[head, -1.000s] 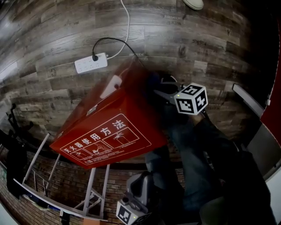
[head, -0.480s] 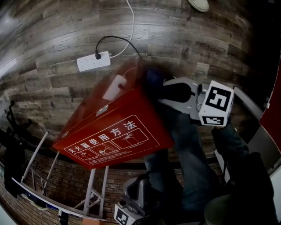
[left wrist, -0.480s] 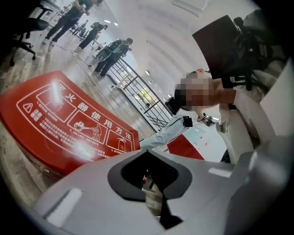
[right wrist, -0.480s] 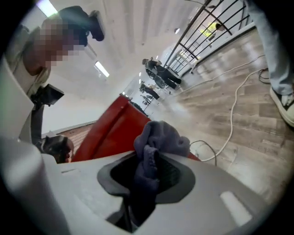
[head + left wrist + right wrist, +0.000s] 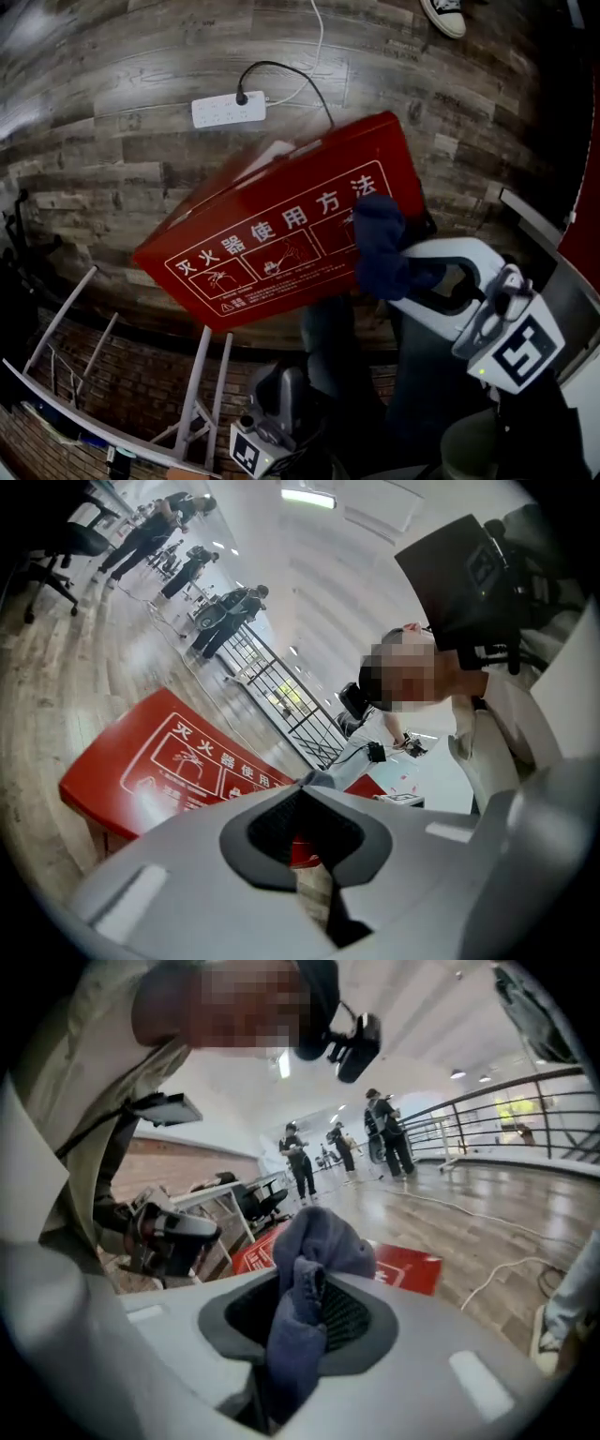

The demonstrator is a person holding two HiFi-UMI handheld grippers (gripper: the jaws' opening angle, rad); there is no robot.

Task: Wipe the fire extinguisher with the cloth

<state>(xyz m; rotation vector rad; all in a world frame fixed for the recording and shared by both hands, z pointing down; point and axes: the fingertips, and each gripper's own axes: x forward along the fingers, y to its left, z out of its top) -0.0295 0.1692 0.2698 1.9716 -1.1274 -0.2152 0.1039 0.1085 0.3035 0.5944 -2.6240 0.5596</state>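
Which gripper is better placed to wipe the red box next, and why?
Right. The right gripper clamps the blue cloth in its jaws, close to the red box's printed face. The left gripper holds nothing and sits lower, off the box.

The right gripper (image 5: 398,281) is up at the near right, jaws reaching away toward the far left. Its marker cube (image 5: 521,352) sits at the back end, nearest the person, with one patterned face turned upward. The jaws are clamped on a bunched blue cloth (image 5: 378,246), which fills the gap between them and puffs out beyond their ends. The left gripper (image 5: 305,817) is low and tucked in close to the person, to the left of the right one and well apart from it. Its jaws are drawn together with barely a slit between them, and nothing is in them.
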